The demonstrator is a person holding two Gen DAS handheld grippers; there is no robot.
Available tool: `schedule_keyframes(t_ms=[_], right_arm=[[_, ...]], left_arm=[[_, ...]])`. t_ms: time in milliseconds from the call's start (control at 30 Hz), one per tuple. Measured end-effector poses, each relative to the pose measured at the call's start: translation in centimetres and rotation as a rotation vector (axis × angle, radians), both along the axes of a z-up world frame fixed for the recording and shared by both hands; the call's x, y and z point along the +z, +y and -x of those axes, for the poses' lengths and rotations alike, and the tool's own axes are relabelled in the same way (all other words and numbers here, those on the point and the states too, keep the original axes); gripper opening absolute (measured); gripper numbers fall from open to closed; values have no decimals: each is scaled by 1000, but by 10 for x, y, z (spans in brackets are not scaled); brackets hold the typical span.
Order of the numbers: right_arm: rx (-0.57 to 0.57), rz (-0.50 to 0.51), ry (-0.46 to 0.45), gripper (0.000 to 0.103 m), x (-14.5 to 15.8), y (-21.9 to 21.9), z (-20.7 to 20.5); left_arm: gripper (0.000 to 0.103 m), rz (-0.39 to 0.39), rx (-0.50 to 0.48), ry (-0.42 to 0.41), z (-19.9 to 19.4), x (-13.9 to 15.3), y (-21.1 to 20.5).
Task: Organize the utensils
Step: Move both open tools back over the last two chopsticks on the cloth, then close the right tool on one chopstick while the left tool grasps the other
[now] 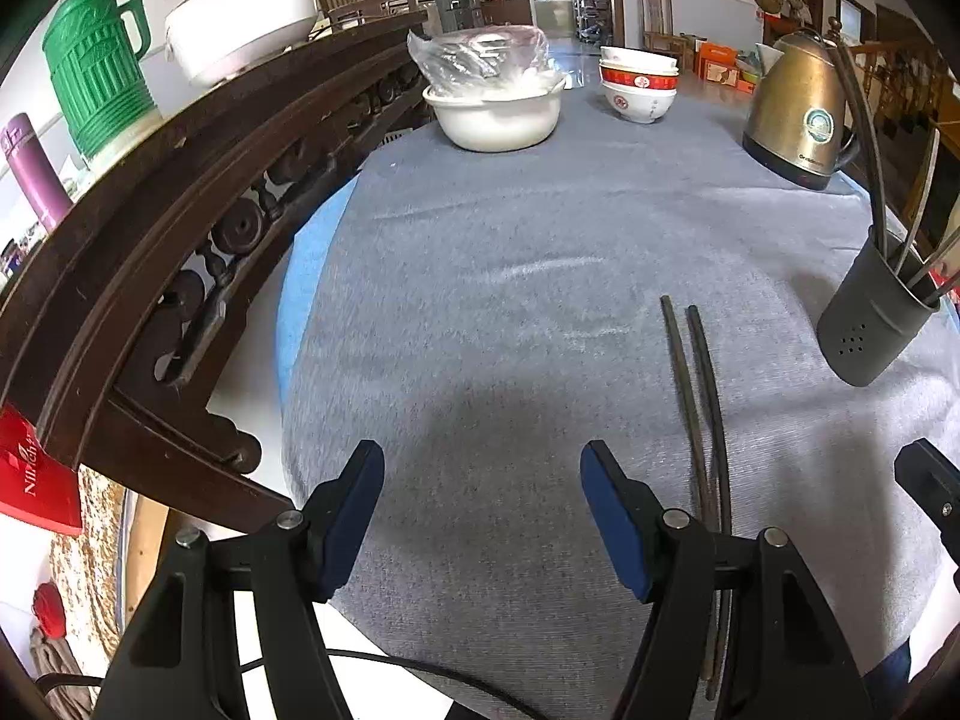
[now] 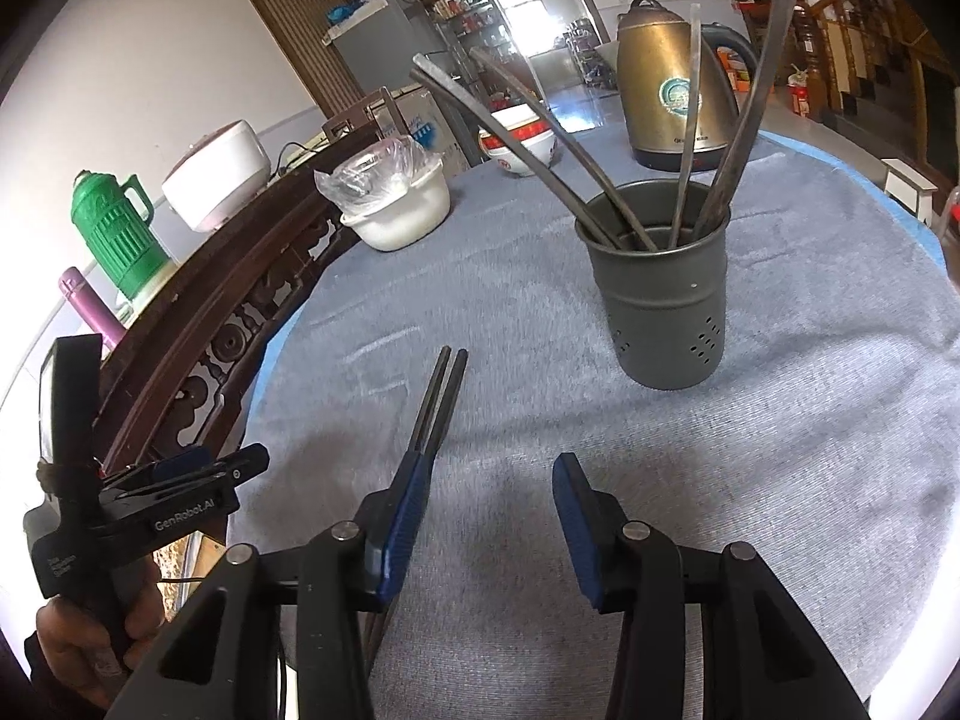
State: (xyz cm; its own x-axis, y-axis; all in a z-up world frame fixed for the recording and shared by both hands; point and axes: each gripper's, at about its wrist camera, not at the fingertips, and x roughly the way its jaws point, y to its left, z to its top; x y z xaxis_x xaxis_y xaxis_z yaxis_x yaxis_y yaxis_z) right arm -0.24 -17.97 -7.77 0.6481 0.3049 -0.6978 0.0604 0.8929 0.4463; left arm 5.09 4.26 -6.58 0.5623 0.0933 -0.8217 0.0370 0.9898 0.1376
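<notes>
Two dark chopsticks (image 1: 696,396) lie side by side on the grey cloth (image 1: 510,300). My left gripper (image 1: 480,450) hovers open just left of them, with only cloth between its blue pads; the sticks run under its right finger. In the right wrist view the chopsticks (image 2: 441,396) pass behind the left finger of my right gripper (image 2: 492,468), which is open and holds nothing. A grey utensil holder (image 2: 666,312) stands upright beyond, holding several long utensils. The left gripper (image 2: 198,465) shows at the left edge, held by a hand (image 2: 78,642).
A brass kettle (image 2: 666,84) stands behind the holder (image 1: 870,312). A white bowl with a plastic bag (image 1: 498,114) and stacked red-and-white bowls (image 1: 639,90) sit at the far edge. A dark wooden rail (image 1: 180,210) borders the table's left, with a green jug (image 1: 96,72) behind it.
</notes>
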Motion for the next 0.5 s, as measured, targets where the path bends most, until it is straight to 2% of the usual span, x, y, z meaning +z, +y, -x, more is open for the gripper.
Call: schedule_keyframes(t_ms=[200, 500], right_arm=[[12, 29, 33, 47, -4, 10, -14], [68, 67, 111, 47, -26, 40, -65]], left_arm=[[69, 26, 23, 26, -1, -10, 12], [69, 45, 49, 37, 2, -17, 33]])
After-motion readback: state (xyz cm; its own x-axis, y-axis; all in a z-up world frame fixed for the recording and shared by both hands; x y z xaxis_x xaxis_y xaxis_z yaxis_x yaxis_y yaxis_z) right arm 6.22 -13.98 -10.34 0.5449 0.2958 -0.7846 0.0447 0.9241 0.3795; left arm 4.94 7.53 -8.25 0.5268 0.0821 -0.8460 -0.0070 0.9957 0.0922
